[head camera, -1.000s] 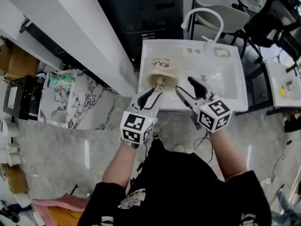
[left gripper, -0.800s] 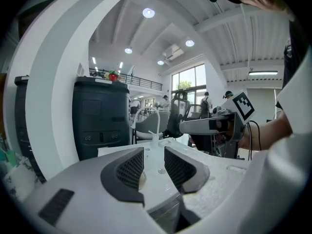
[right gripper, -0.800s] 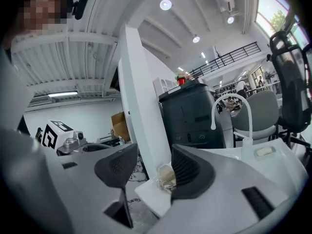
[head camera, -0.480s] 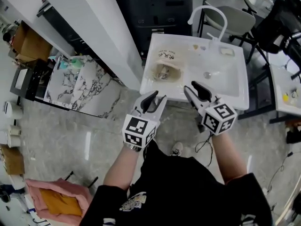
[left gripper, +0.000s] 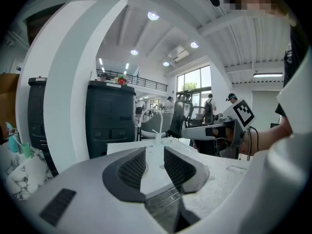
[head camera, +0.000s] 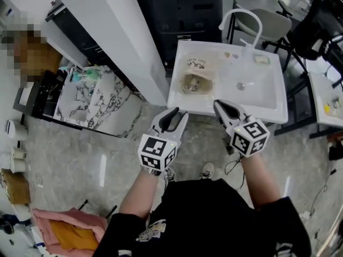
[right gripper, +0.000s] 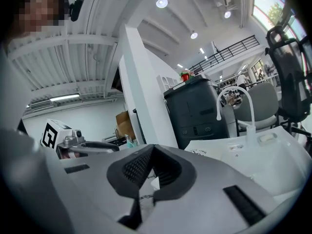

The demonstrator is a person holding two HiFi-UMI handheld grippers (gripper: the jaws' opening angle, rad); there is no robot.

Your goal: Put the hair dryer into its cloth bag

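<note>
1. Cloth bag (head camera: 199, 68) lies in the sink's (head camera: 268, 98) left side, hair dryer (head camera: 193, 83) in its open mouth.
2. Left gripper (head camera: 174, 114), just before the sink, is open and empty.
3. Right gripper (head camera: 220, 105), at the sink's front edge, has just closed on nothing.

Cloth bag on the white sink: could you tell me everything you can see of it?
The cloth bag is a small beige pouch of soft, slightly rumpled fabric, with dark print near its far end. It lies flat on the left part of the white sink top, its mouth open toward the person. Inside the mouth shows something greyish, too small to identify. Neither the left gripper nor the right gripper touches it.
</note>
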